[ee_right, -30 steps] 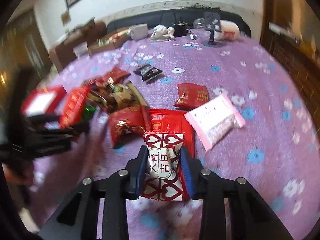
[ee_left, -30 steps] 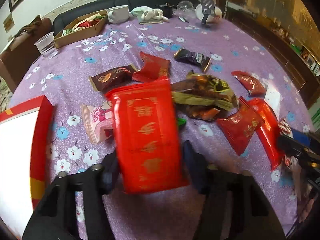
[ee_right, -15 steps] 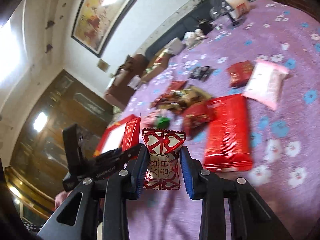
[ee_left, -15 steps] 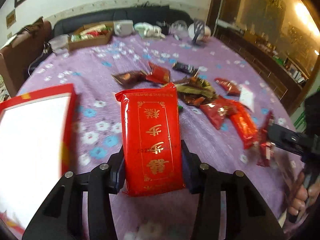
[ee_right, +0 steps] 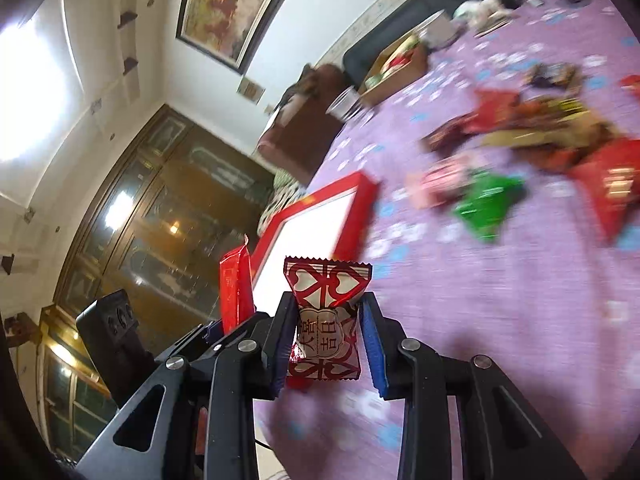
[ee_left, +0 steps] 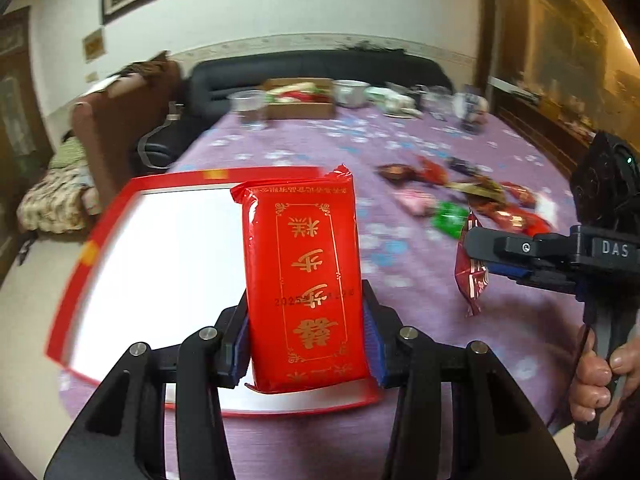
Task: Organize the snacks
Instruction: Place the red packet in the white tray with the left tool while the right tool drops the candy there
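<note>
Landmark: flat red-rimmed box with white inside (ee_left: 100,240), on purple flowered tablecloth (ee_left: 420,292).
Left gripper (ee_left: 306,344): pinching glossy red rectangular packet with gold lettering (ee_left: 306,280), raised above the box.
Right gripper (ee_right: 328,344): clamped on red-and-white heart-patterned candy wrapper (ee_right: 326,320), just right of the box.
Loose wrapped snacks (ee_left: 472,200): further right of the box.

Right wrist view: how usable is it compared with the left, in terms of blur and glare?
Right wrist view: tablecloth and loose snacks smeared by motion, ceiling light blown out at upper left, only the heart-print candy in the tongs is sharp. Left wrist view: red packet crisp, red box interior overexposed white, far snacks blurred.
</note>
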